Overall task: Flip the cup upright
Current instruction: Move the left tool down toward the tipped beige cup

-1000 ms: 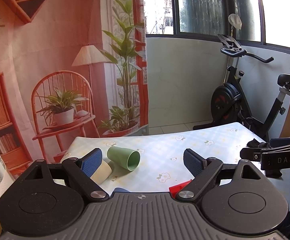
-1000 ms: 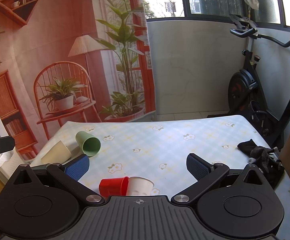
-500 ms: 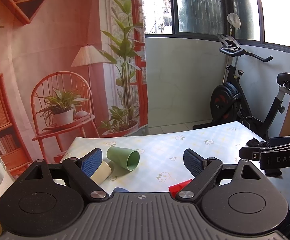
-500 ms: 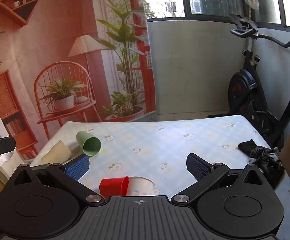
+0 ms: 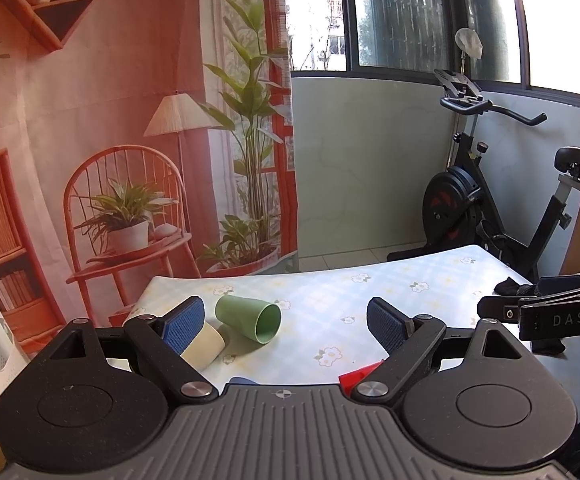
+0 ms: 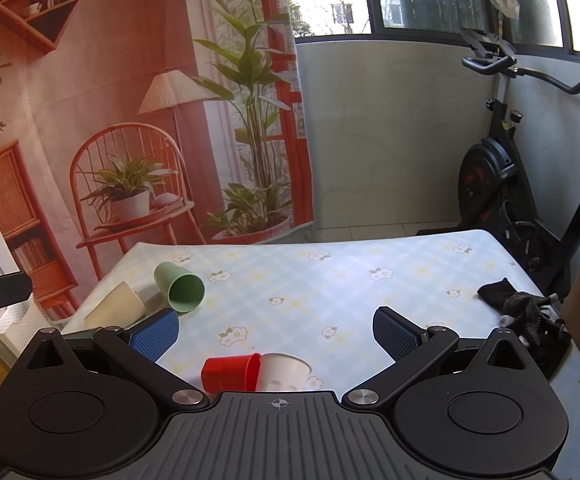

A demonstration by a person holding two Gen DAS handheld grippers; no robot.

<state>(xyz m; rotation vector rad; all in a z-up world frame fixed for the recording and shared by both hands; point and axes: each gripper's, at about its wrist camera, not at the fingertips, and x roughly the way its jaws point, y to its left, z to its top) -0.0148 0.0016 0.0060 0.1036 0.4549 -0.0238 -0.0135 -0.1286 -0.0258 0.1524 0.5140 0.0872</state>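
The right gripper [image 6: 276, 330] gapes wide above the table [image 6: 329, 280]. A red cup [image 6: 230, 372] and white cup [image 6: 284, 372] lie between its fingers; green cup [image 6: 178, 288] and cream cup [image 6: 116, 306] lie beyond the left finger.

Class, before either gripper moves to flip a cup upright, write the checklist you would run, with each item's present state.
1. Left gripper open and empty: ok.
2. Right gripper open and empty: ok.
3. Cups upright: not ok. The green cup, cream cup and red cup lie on their sides; the white cup is tilted or inverted.
4. Red cup apart from white cup: not ok, they touch.
5. Clear approach to the green cup: ok.
6. Black gloves away from the cups: ok.
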